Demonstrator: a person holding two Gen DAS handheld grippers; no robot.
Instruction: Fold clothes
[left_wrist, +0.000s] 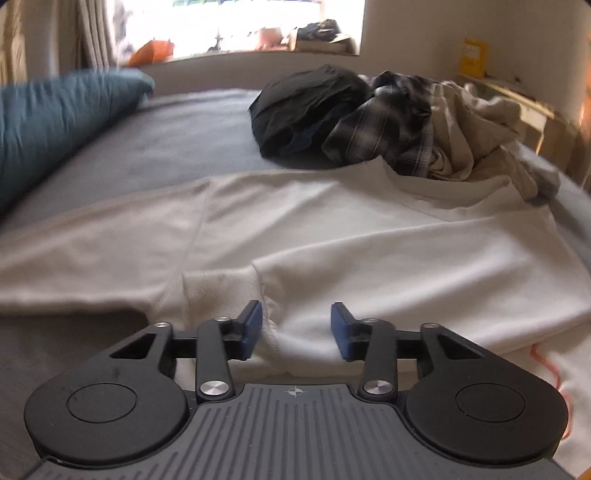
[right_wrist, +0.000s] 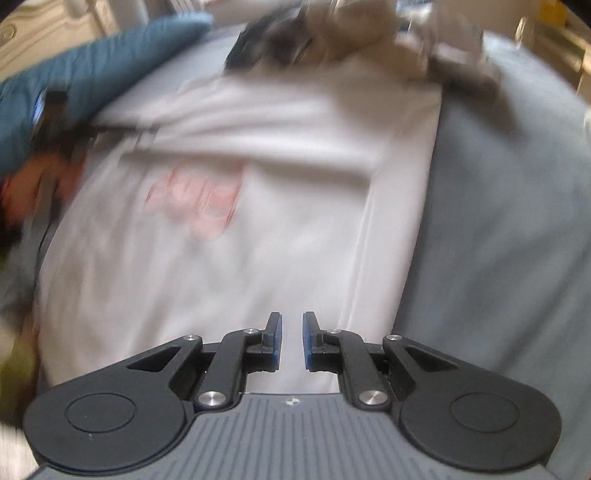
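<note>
Soft white sweatshirt (left_wrist: 332, 236) lies creased before the open left hand-held gripper (left_wrist: 295, 330); beyond it, crumpled clothes pile (left_wrist: 369, 122) on grey bed (left_wrist: 166, 147).

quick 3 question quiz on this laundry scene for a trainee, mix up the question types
1. True or false: the white sweatshirt lies spread on the grey bed.
2. What is the left claw doing? A) clamping a black garment B) open, with a fold of white cloth between its pads C) holding the blue pillow
3. Fill in: the pile of unfolded clothes lies at the ____ end of the sweatshirt, towards the window.

Key
1. True
2. B
3. far
</note>
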